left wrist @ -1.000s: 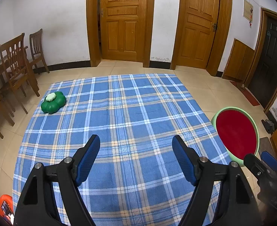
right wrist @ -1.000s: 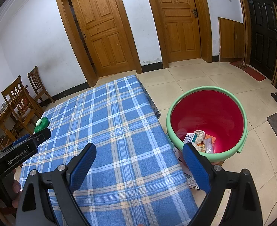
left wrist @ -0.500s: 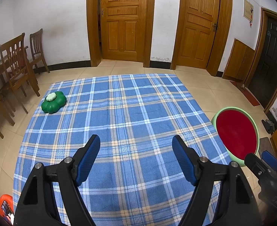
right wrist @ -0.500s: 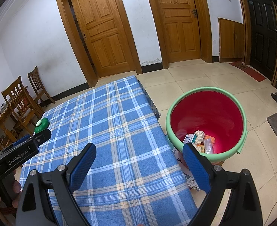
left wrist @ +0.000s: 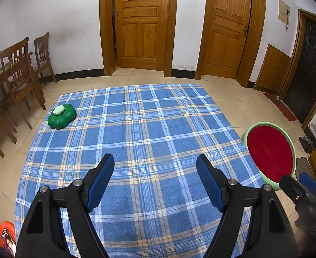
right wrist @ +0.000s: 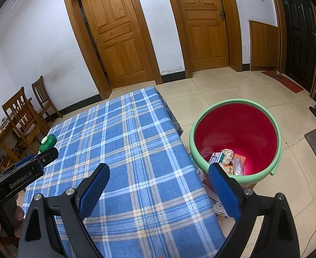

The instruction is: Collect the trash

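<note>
Hovering over the plaid-covered worktop (left wrist: 136, 142), my left gripper (left wrist: 154, 179) and right gripper (right wrist: 158, 185) hold fingers wide, empty; collected trash (right wrist: 227, 161) lies in the red bin (right wrist: 235, 105), right; judged finished, so hold steady.

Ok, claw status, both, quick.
Left claw: open, holding nothing.
Right claw: open, holding nothing.

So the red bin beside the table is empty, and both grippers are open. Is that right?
Not quite. The bin is not empty: the right wrist view shows trash at its bottom. The rest holds: it stands beside the table, and both grippers are open.
</note>
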{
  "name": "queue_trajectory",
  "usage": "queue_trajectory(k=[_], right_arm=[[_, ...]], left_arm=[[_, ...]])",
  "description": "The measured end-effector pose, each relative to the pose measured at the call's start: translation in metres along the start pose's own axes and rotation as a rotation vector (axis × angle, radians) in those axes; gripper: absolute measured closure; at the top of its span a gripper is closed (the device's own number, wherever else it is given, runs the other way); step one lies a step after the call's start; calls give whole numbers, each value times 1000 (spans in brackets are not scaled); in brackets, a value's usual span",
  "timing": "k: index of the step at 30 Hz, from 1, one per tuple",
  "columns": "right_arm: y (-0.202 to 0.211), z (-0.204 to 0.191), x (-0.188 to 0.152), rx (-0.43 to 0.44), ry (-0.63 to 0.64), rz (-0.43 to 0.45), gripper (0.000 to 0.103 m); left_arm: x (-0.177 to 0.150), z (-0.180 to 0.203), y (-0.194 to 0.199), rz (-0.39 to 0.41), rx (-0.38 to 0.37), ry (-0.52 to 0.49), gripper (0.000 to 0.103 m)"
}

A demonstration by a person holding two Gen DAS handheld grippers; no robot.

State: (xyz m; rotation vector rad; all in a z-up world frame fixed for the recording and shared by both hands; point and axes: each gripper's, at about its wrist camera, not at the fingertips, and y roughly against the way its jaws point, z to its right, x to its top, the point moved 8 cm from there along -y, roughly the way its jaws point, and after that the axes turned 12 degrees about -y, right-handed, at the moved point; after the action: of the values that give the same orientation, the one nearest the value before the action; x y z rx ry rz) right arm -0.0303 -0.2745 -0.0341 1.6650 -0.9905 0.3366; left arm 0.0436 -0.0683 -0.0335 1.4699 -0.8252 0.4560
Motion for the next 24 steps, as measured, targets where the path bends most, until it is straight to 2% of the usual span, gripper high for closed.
queue_trajectory(k=[24], right_arm=[[0, 0, 0, 0, -1, 1, 8]], left_arm=[[-2, -1, 0, -4, 2, 3, 24]])
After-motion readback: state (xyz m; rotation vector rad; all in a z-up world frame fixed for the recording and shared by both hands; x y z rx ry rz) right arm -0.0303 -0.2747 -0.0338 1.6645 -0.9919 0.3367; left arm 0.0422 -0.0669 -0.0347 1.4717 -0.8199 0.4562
